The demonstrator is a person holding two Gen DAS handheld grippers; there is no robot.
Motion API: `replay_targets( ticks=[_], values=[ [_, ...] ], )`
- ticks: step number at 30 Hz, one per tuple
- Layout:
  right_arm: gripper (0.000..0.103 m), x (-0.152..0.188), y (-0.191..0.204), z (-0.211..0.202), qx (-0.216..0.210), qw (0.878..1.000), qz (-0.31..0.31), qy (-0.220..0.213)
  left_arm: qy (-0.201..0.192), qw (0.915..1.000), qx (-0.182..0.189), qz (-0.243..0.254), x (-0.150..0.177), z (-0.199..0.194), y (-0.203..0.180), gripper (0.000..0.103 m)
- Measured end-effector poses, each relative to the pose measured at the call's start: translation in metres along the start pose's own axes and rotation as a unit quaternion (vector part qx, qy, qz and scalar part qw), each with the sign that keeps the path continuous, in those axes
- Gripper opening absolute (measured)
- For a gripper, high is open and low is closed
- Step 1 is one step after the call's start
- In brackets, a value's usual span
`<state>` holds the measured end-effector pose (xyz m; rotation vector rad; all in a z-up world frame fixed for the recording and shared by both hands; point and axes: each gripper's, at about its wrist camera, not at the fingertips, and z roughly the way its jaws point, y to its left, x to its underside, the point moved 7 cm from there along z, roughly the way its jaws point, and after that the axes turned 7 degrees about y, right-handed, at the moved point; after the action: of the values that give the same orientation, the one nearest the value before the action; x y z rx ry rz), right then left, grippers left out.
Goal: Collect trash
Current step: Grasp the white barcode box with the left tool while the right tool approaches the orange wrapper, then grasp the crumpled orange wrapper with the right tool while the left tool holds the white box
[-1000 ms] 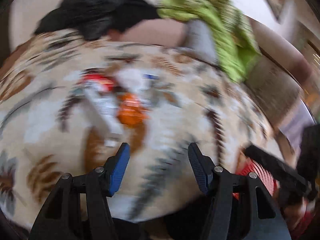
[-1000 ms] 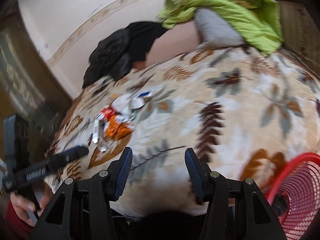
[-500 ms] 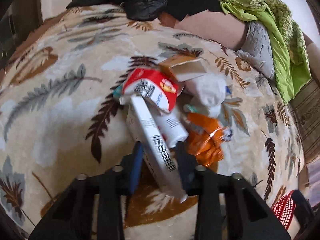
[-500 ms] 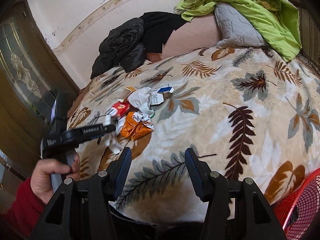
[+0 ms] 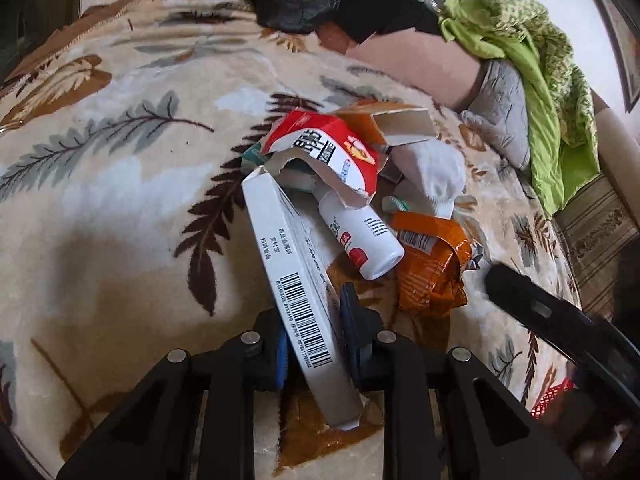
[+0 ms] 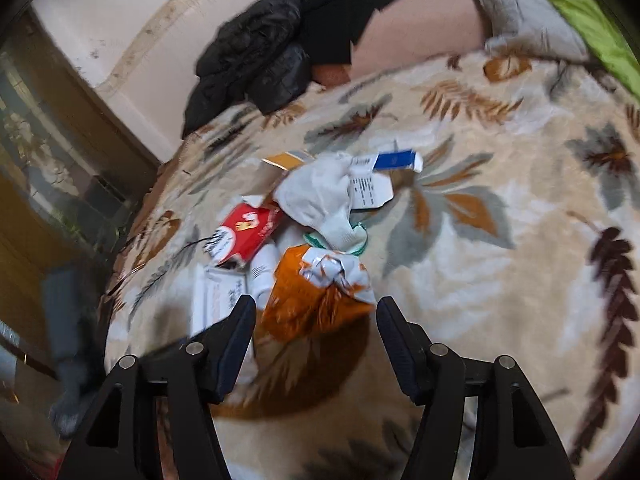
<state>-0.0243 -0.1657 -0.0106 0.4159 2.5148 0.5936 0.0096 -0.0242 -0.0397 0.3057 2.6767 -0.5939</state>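
left gripper (image 5: 314,340), jaws just closing, clamps the long white box (image 5: 294,292) at six o'clock of the trash heap on the leaf-print blanket (image 5: 120,200). right gripper (image 6: 316,320), jaws just widening and empty, faces the orange wrapper (image 6: 308,300); white bottle (image 5: 360,236) lies at the box's two o'clock.

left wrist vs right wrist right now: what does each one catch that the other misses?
Left wrist only: the left gripper, jaws just closed on the long white box, and a bit of red basket. Right wrist only: the right gripper, open and just widening above the orange wrapper, plus a blue-and-white carton. Both: the white bottle, white sock, leaf-print blanket.
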Motion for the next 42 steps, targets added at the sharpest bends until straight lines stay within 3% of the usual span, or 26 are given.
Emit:
replay_targets(
  ticks=[2,6,7,8,13,17,19,20,27,31,35,36,38,42],
  values=[
    [0.064,0.000,-0.003,0.016,0.003,1.000,0.007,0.015,-0.015,0.9999,0.000,0.007,0.002,-0.005,0.001,0.020],
    [0.046,0.003,0.000,0.005,-0.002,1.000,-0.014,-0.008,-0.047,0.9988,0.008,0.010,0.006,-0.025,0.000,0.012],
    [0.022,0.005,0.001,0.000,-0.001,1.000,-0.022,-0.014,-0.055,0.9984,0.008,0.015,0.007,-0.031,-0.003,0.012],
    [0.004,0.008,0.000,-0.005,0.004,0.999,-0.029,-0.015,-0.062,0.9978,0.009,0.024,0.010,-0.036,-0.009,0.012],
    [0.004,0.024,-0.019,-0.037,0.020,0.999,-0.022,-0.038,-0.085,0.9944,0.009,0.062,0.018,-0.049,-0.038,0.012],
    [0.005,0.031,-0.028,-0.050,0.000,0.999,0.003,-0.033,-0.088,0.9936,0.014,0.069,0.021,-0.054,-0.049,0.012],
    [0.042,0.030,-0.030,-0.053,-0.013,0.999,0.018,-0.035,-0.092,0.9934,0.009,0.068,0.021,-0.059,-0.047,0.012],
    [0.051,0.030,-0.031,-0.054,-0.016,0.999,0.024,-0.041,-0.094,0.9936,0.007,0.061,0.020,-0.062,-0.044,0.012],
    [0.065,0.012,-0.011,-0.028,-0.027,0.999,0.036,-0.029,-0.116,0.9926,-0.007,0.037,0.014,-0.081,-0.018,0.012],
    [0.083,0.001,-0.007,0.003,-0.027,0.997,0.071,-0.017,-0.119,0.9923,-0.010,0.032,0.013,-0.082,-0.011,0.012],
    [0.077,-0.002,-0.005,0.036,-0.025,0.996,0.085,0.005,-0.118,0.9924,-0.009,0.033,0.014,-0.082,-0.008,0.012],
    [0.061,-0.003,-0.003,0.038,-0.014,0.998,0.069,-0.002,-0.119,0.9923,-0.009,0.034,0.015,-0.082,-0.008,0.012],
    [0.046,-0.004,-0.002,0.034,-0.020,0.998,0.056,-0.007,-0.117,0.9925,-0.008,0.036,0.016,-0.081,-0.010,0.012],
    [0.043,0.001,-0.011,0.008,-0.008,0.999,0.041,-0.031,-0.116,0.9920,-0.003,0.051,0.019,-0.081,-0.021,0.012]
  ],
)
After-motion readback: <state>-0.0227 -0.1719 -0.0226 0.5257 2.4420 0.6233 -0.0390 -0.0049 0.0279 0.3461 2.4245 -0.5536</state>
